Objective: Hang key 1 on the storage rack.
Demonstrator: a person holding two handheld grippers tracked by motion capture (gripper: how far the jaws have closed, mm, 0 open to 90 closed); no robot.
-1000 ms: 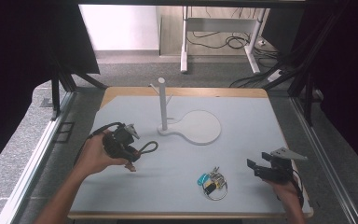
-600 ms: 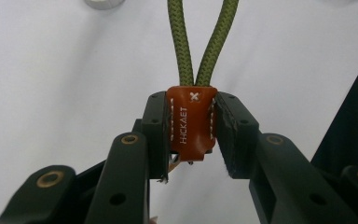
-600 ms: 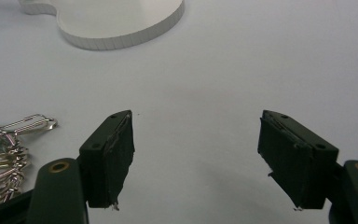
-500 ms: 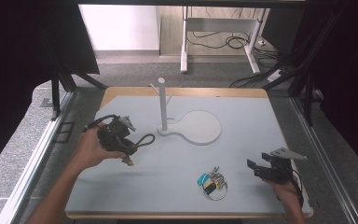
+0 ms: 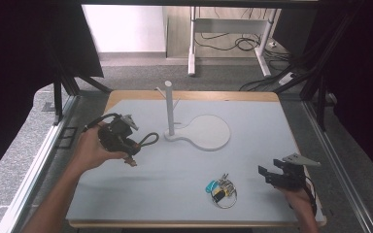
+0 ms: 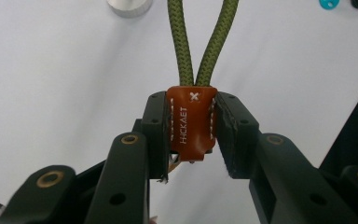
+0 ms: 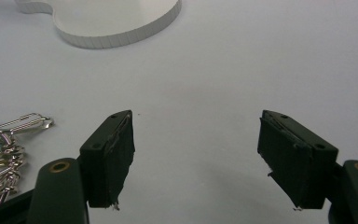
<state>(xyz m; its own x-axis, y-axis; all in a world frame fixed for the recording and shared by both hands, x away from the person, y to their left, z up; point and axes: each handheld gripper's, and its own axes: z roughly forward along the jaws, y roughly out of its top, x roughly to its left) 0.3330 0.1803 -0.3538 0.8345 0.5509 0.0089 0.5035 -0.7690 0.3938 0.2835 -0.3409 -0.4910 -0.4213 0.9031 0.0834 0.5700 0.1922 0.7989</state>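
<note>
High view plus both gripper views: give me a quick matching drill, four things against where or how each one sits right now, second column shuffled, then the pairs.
Things:
1. leather tab
2. key bunch
3. white stand
4. right gripper

States:
A. open, with nothing between its jaws
B. clamped between the jaws of the left gripper, its green cord looping away
C. lying on the table's near part, between the two hands
D. standing upright at the table's middle, its round base flat on the surface

Pairs: 1-B, 2-C, 3-D, 4-A
</note>
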